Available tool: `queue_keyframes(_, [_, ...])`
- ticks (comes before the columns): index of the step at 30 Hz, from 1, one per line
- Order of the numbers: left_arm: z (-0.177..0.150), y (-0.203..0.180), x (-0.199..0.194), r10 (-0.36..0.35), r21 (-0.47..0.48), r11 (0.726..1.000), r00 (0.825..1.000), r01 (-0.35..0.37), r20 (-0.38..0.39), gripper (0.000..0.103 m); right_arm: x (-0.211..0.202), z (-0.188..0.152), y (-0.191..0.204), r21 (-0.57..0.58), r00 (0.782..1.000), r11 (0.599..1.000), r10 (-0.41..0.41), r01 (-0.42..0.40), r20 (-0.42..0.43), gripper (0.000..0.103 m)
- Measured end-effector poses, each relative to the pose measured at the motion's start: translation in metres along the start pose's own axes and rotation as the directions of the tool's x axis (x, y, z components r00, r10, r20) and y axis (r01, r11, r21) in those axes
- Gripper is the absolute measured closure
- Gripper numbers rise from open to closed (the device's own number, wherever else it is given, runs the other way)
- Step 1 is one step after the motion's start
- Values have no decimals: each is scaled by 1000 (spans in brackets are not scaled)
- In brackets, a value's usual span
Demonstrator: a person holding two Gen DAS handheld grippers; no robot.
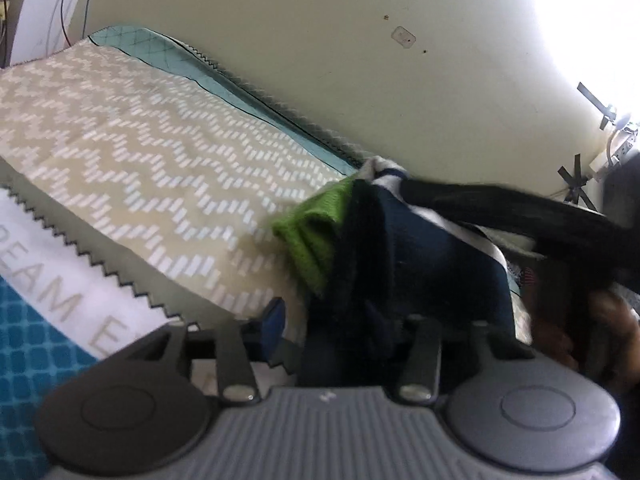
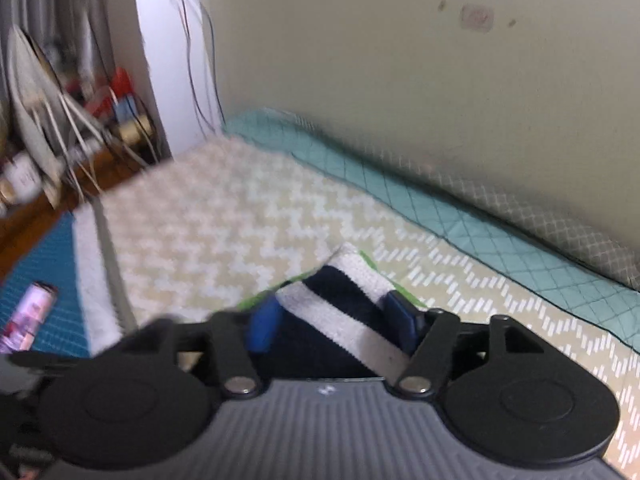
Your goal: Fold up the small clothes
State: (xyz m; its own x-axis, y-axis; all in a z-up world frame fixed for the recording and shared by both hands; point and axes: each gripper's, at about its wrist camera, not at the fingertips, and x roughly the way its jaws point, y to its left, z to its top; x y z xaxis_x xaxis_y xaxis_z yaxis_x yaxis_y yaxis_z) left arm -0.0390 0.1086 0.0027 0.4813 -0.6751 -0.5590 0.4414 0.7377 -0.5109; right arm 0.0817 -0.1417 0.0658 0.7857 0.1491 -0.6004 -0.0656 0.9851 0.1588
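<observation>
Between the right gripper's (image 2: 332, 320) wide jaws, the striped sock (image 2: 344, 320) is lying on the mat (image 2: 240, 216), apparently ungripped. The left gripper (image 1: 352, 320) is holding its dark end. Next: regrip, fold over.

Zigzag mat (image 1: 160, 168), teal quilt (image 2: 460, 216), wall (image 1: 360, 60).

Bed (image 2: 460, 216) set against a wall, teal quilted cover. Beige zigzag-patterned cloth (image 1: 132, 152) spread over it, pinked edges. A bundled dark, white and green sock (image 1: 320, 232) lies on the cloth. A small pink tube (image 2: 30, 316) lies on the blue area beside it.
</observation>
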Motion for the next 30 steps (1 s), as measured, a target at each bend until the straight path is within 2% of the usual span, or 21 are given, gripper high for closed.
queue_keyframes(1, [2, -1, -3, 9, 6, 1000, 1000, -9, 0, 50, -17, -4, -5, 37, 998, 999, 23, -25, 50, 33])
queue_keyframes(4, [11, -8, -10, 64, 43, 997, 998, -65, 22, 34, -63, -25, -24, 152, 981, 987, 19, -49, 193, 30])
queue_keyframes(5, [13, -12, -10, 83, 66, 994, 996, -85, 31, 29, -78, -36, -32, 198, 977, 978, 15, -58, 214, 30])
queue_keyframes(6, [15, -16, -9, 99, 85, 991, 994, -102, 39, 18, -89, -48, -41, 244, 975, 968, 12, -67, 220, 30])
queue_keyframes(7, [16, -20, -7, 108, 98, 989, 993, -111, 44, 13, -99, -63, -50, 286, 975, 956, 5, -69, 220, 30])
queue_keyframes(10, [15, -34, 7, 133, 141, 981, 991, -137, 32, 12, -115, -105, -65, 374, 981, 925, -8, -66, 193, 30])
queue_keyframes(12, [10, -43, 21, 178, 168, 969, 984, -179, 23, 12, -118, -126, -69, 395, 984, 915, 6, -77, 177, 29])
queue_keyframes(13, [8, -46, 27, 192, 180, 965, 981, -193, 23, 8, -116, -131, -68, 393, 986, 916, 20, -86, 168, 30])
queue_keyframes(15, [2, -51, 34, 215, 194, 956, 976, -220, 47, 0, -107, -134, -61, 380, 988, 919, 50, -102, 144, 32])
queue_keyframes(16, [-1, -51, 35, 219, 198, 954, 974, -225, 52, 0, -101, -133, -58, 374, 988, 919, 75, -121, 136, 32])
queue_keyframes(17, [-3, -49, 37, 214, 196, 956, 976, -219, 47, 0, -92, -132, -55, 367, 986, 919, 101, -144, 135, 21])
queue_keyframes(20, [-5, -47, 36, 211, 202, 955, 976, -217, 53, 0, -74, -126, -52, 340, 987, 931, 97, -134, 125, 15])
queue_keyframes(23, [-7, -49, 37, 221, 197, 953, 973, -229, 62, 0, -62, -127, -62, 376, 983, 913, 111, -159, 147, 15])
queue_keyframes(30, [-6, -47, 36, 202, 198, 958, 978, -208, 49, 0, -68, -137, -82, 432, 964, 865, 192, -255, 184, 15])
